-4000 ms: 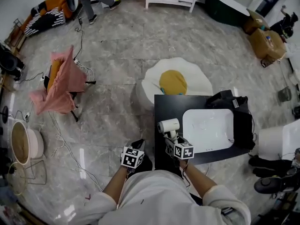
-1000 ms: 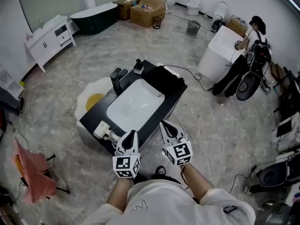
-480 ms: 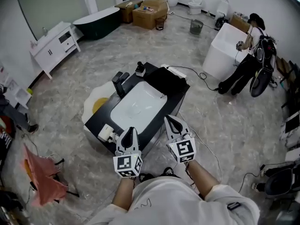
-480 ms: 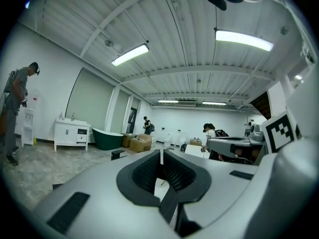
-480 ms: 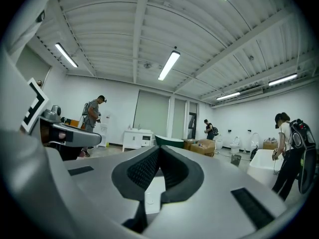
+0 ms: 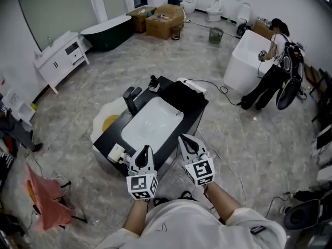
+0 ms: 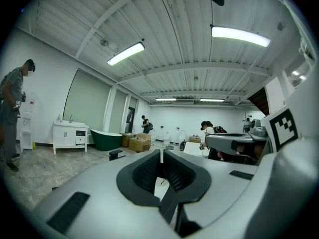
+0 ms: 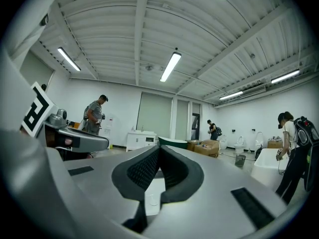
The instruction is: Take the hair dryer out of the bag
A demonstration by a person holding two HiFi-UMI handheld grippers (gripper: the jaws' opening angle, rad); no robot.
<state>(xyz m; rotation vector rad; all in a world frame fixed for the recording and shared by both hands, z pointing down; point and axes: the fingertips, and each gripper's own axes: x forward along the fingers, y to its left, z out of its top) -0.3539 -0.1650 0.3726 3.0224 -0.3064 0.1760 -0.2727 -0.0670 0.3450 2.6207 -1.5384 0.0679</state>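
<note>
The left gripper point(image 6: 144, 152) and right gripper point(image 6: 187, 141) are both hovering level at the black counter's point(image 6: 104, 138) near edge, jaws pressed together and gripping nothing. The hair dryer point(image 6: 116, 152) is lying outside the bag point(image 6: 182, 96) on the counter's near corner, just beside the left gripper, so a careless sweep is likely risking knocking it off. A white basin point(image 6: 150, 121) is sitting between hair dryer and bag, obstructing nothing.
</note>
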